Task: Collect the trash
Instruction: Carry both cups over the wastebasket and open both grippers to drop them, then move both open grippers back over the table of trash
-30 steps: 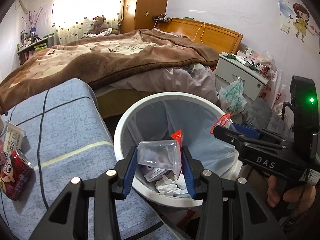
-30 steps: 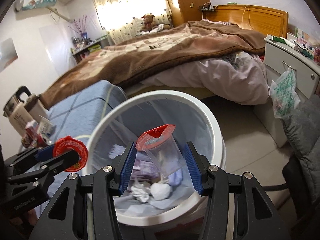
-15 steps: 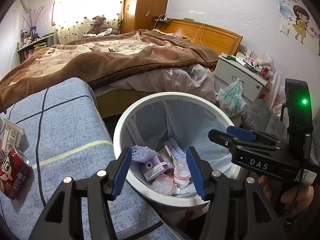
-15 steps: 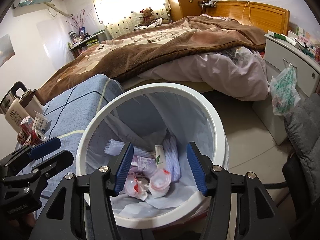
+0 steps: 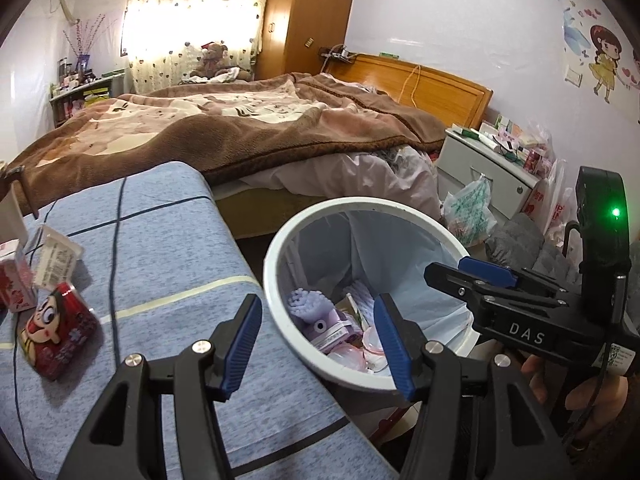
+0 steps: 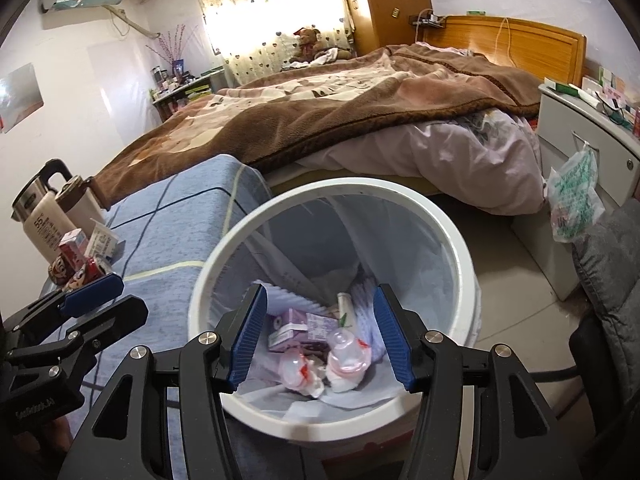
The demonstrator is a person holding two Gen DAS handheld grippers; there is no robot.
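Red can (image 5: 60,330) lay on its side at the left of the left view, long axis running toward the lower right. Your left gripper (image 5: 316,344) was nearer it; your right gripper (image 6: 318,338) hung over the bin (image 6: 460,256). Both stood wide and empty.

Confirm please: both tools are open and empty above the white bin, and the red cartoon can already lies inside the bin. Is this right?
Not quite. The red cartoon can is not inside the white bin; the left wrist view shows it lying on the blue cloth beside the bin. The rest holds: the left tool and the right tool are open and empty.
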